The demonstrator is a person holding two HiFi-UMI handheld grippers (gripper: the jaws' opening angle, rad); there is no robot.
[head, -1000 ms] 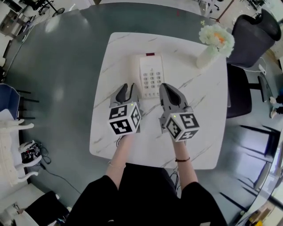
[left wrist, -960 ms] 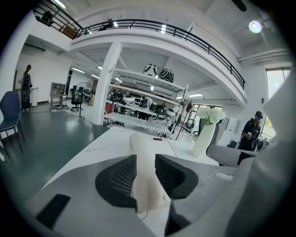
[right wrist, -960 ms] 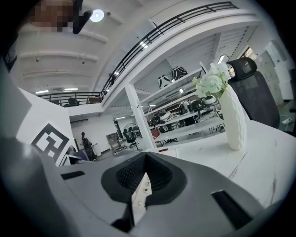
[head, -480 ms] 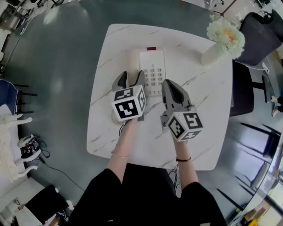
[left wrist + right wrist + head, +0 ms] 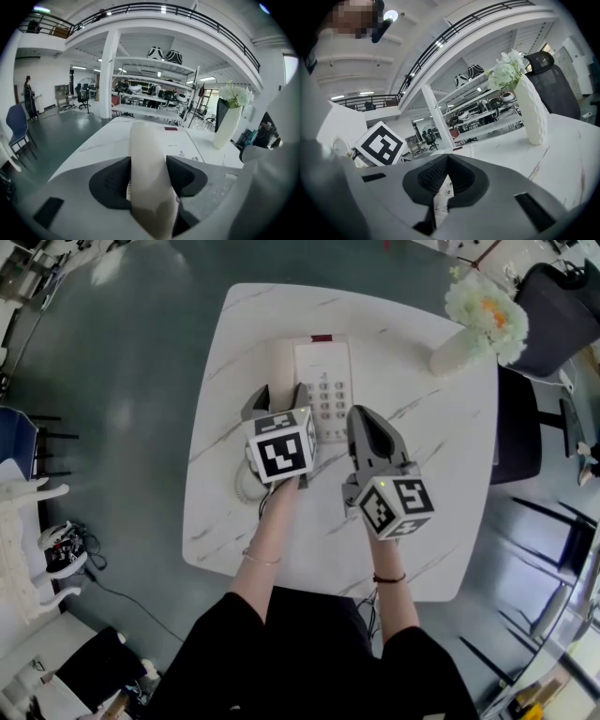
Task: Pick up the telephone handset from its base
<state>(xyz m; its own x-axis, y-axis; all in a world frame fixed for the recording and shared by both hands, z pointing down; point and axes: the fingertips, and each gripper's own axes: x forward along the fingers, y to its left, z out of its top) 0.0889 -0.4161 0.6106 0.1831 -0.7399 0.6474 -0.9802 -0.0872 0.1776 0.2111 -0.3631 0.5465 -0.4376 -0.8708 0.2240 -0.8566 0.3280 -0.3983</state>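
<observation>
A white telephone base [image 5: 325,381] with a keypad lies at the middle of the marble table [image 5: 225,456]. Its cream handset [image 5: 281,367] rests along the base's left side. My left gripper [image 5: 278,397] straddles the near end of the handset [image 5: 145,150]. Its jaws are closing with the handset between them, and a thin gap shows beside the left pad [image 5: 110,183]. My right gripper [image 5: 364,420] hovers shut just right of the base, pointing at the keypad [image 5: 444,188], with nothing in it.
A white vase with pale flowers [image 5: 473,324] stands at the table's far right corner. A black office chair [image 5: 548,296] is beyond it. A white coil, probably the cord [image 5: 246,486], lies under my left hand. Grey floor surrounds the table.
My left gripper has moved forward and down over the handset and its jaws have spread wide around it. The right gripper has hardly moved.
</observation>
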